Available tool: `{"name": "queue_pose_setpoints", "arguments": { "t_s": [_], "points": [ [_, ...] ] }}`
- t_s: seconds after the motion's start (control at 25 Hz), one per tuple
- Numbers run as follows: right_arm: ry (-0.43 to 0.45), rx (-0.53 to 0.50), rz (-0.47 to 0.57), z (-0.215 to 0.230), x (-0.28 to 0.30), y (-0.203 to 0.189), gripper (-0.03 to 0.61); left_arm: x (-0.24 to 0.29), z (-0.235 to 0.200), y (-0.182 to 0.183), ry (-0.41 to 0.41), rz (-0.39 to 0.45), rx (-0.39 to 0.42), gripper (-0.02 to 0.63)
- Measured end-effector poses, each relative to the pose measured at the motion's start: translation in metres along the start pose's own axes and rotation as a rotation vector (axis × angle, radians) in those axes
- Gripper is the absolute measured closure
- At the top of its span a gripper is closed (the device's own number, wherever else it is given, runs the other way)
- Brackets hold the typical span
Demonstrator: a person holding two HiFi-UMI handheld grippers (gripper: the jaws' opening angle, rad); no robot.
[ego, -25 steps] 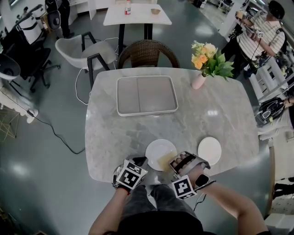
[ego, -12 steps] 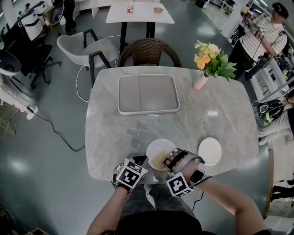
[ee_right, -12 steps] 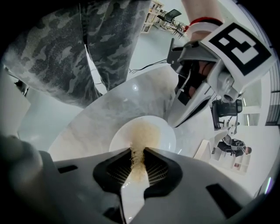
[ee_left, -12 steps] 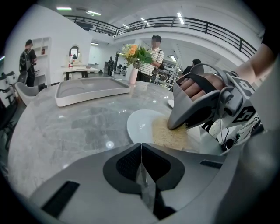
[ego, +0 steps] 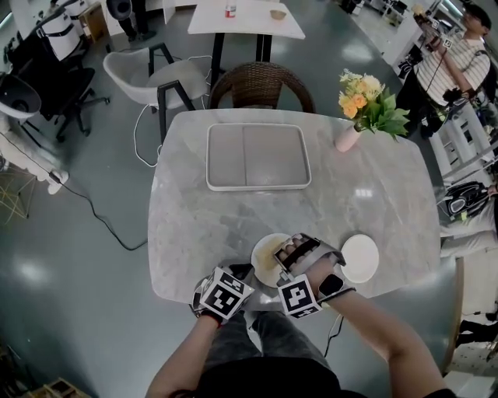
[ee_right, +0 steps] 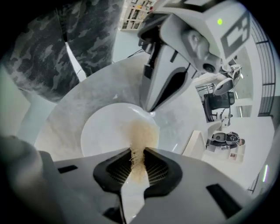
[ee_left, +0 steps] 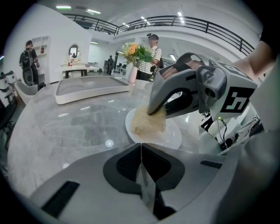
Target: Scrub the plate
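On the white plate (ee_right: 103, 131), right hand-held gripper (ee_right: 134, 154) pinches tan scrubber (ee_right: 141, 133); left hand-held gripper (ee_left: 141, 146) clamps rim.

No legible text, brand, number or sign found in any view.
- Black-and-white square markers noted on marker cube (ego: 224, 294) of left gripper (ee_left: 141, 148) and on marker cube (ego: 298, 298) of right gripper (ee_right: 138, 155): coded patterns only, no letters or digits.
- Label on bottle (ego: 231, 10) on far table (ego: 253, 23): too small to be read.
- Print on shelf goods (ee_right: 135, 12): blurred, unreadable.
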State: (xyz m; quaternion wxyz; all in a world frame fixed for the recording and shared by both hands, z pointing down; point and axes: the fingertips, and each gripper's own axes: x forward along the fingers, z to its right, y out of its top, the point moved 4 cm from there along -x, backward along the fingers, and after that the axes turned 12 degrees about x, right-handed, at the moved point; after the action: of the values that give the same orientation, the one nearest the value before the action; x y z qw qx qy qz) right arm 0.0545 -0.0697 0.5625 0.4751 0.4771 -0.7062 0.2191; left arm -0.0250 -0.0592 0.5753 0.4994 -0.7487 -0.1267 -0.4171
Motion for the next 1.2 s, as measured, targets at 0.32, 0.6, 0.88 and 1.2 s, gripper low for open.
{"name": "queue_pose_setpoints", "arguments": {
  "t_s": [0.32, 0.6, 0.88, 1.2],
  "points": [
    [-0.001, 0.117, -0.081, 0.006, 0.008, -0.028, 0.508, 0.0, 0.003, -0.005, -0.013, -0.018, -0.002, 0.598],
    [0.022, 0.14, -0.118, -0.015, 0.0, -0.048, 0.508, 0.002, 0.007, -0.011, -0.018, -0.035, 0.01, 0.598],
    [0.058, 0.094, -0.121, -0.045, -0.014, -0.057, 0.508, 0.002, 0.003, -0.008, -0.004, -0.043, 0.035, 0.598],
    [0.097, 0.05, -0.075, -0.066, -0.027, -0.04, 0.508, 0.002, 0.002, -0.008, -0.004, -0.043, 0.032, 0.598]
  ]
}}
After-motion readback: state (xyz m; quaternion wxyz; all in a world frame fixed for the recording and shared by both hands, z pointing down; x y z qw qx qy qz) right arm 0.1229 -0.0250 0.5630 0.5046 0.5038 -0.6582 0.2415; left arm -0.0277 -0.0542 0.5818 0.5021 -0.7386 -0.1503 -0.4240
